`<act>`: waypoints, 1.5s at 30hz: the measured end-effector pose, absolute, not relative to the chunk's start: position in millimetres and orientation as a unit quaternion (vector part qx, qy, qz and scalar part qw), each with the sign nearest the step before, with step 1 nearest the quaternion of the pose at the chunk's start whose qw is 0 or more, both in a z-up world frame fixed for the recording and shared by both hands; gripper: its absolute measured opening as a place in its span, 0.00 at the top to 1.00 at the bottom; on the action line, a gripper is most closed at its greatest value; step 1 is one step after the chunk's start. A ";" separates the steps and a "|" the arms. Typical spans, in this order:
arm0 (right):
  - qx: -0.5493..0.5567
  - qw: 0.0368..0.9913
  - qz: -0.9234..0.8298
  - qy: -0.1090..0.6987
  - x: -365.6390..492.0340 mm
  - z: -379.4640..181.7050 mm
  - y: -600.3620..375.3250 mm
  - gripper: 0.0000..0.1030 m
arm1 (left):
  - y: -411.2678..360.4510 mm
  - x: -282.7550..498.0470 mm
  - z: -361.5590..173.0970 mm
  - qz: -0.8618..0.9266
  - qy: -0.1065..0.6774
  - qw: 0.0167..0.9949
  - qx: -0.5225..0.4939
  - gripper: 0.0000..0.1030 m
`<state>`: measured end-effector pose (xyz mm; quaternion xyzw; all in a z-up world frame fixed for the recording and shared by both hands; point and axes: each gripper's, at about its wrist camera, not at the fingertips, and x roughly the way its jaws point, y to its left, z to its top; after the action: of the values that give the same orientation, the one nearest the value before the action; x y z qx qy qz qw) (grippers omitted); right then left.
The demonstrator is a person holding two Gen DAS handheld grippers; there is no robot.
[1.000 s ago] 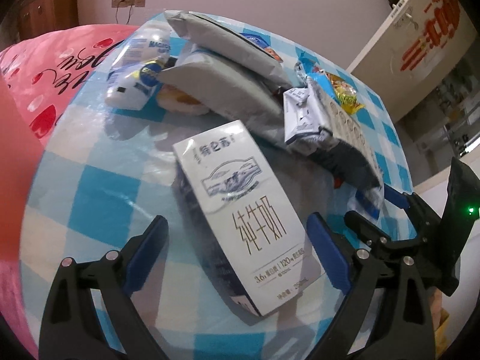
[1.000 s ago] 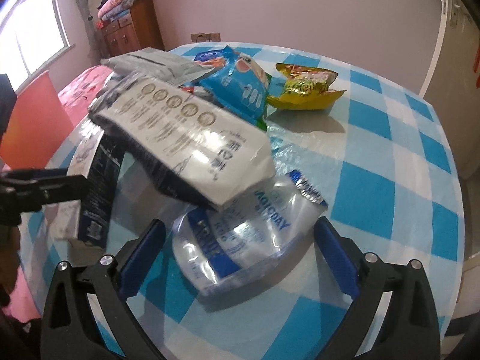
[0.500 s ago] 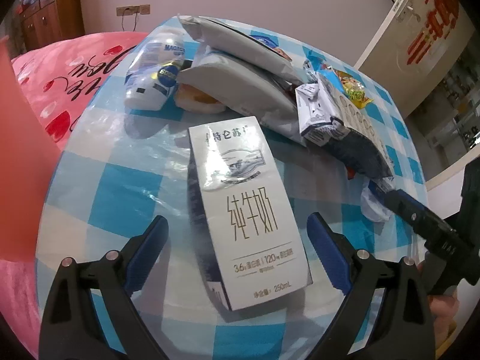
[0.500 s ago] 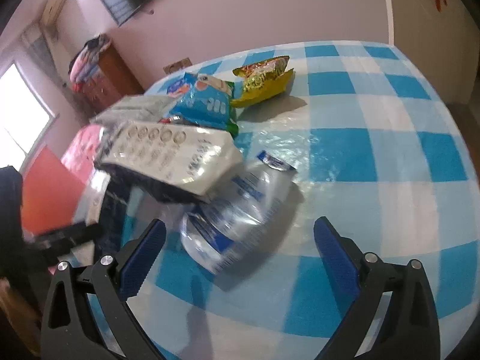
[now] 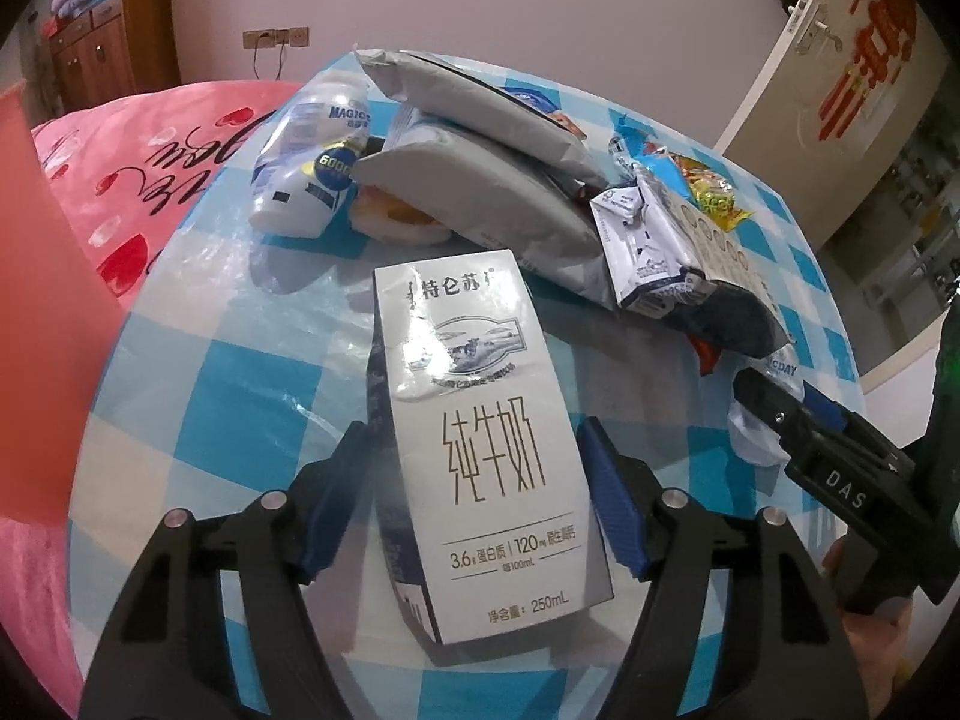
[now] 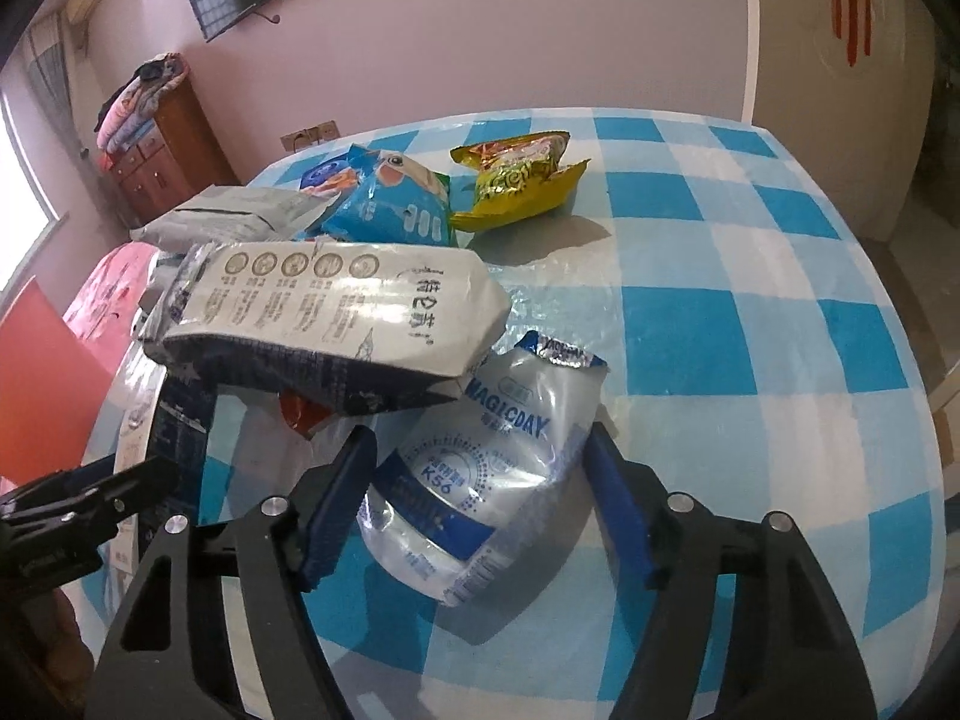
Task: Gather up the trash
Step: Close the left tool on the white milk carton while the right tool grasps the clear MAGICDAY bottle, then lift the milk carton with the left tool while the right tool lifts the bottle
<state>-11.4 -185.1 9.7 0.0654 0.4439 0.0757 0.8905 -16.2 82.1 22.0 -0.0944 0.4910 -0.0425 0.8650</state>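
A white milk carton (image 5: 486, 438) lies flat on the blue-checked table (image 5: 210, 432). My left gripper (image 5: 474, 510) is shut on the carton, both blue pads against its sides. A crumpled clear plastic pouch (image 6: 486, 468) with blue print lies at the table's near side. My right gripper (image 6: 480, 510) is shut on the pouch, pads pressing both edges. The right gripper also shows in the left wrist view (image 5: 840, 456), and the left gripper in the right wrist view (image 6: 78, 498).
Behind lie a pile of trash: a white and dark milk bag (image 6: 336, 312), grey pouches (image 5: 480, 180), a white bottle (image 5: 312, 162), a blue snack bag (image 6: 390, 204) and a yellow wrapper (image 6: 522, 180). A pink bed (image 5: 138, 144) and a red bin wall (image 5: 42, 312) stand left.
Both grippers have closed from wide open: the left onto the milk carton, the right onto the clear pouch. The right gripper also moved forward to the pouch.
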 end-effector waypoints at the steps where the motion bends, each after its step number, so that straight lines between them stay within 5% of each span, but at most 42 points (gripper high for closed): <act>1: 0.071 0.890 0.078 0.444 -13.8 10.1 -187.0 0.39 | 82.8 -17.4 21.6 -0.044 0.491 0.865 -0.098 0.32; 12: 0.078 0.864 0.167 0.468 -49.9 11.6 -189.3 0.45 | 88.5 -42.0 36.4 -0.066 0.467 0.875 -0.111 0.32; 17: 0.073 0.866 0.169 0.465 -64.7 15.2 -185.0 0.20 | 91.7 -52.2 38.3 -0.069 0.464 0.875 -0.116 0.32; 25: 0.054 0.873 0.105 0.473 -71.2 11.4 -165.8 0.19 | 97.2 -65.9 40.3 -0.075 0.457 0.879 -0.116 0.33; 27: 0.037 0.878 0.094 0.468 -71.1 11.2 -158.3 0.33 | 98.3 -67.9 39.9 -0.077 0.456 0.879 -0.117 0.33; 35: 0.005 0.888 0.085 0.453 -75.6 11.5 -149.3 0.37 | 104.8 -75.9 40.2 -0.094 0.449 0.879 -0.131 0.33; 37: 0.003 0.889 0.088 0.450 -77.8 13.7 -148.7 0.41 | 106.9 -77.4 41.9 -0.098 0.444 0.880 -0.137 0.33; 40: -0.003 0.895 0.091 0.436 -80.5 25.7 -146.8 0.62 | 109.1 -78.6 45.1 -0.103 0.438 0.881 -0.144 0.33; 45: -0.010 0.889 0.096 0.448 -77.7 25.2 -142.8 0.64 | 113.1 -79.8 46.9 -0.110 0.434 0.881 -0.150 0.33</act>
<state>-77.8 -142.8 25.2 -0.0097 0.4477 0.0956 0.8890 -79.8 113.1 46.9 -0.1502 0.4344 -0.1105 0.8812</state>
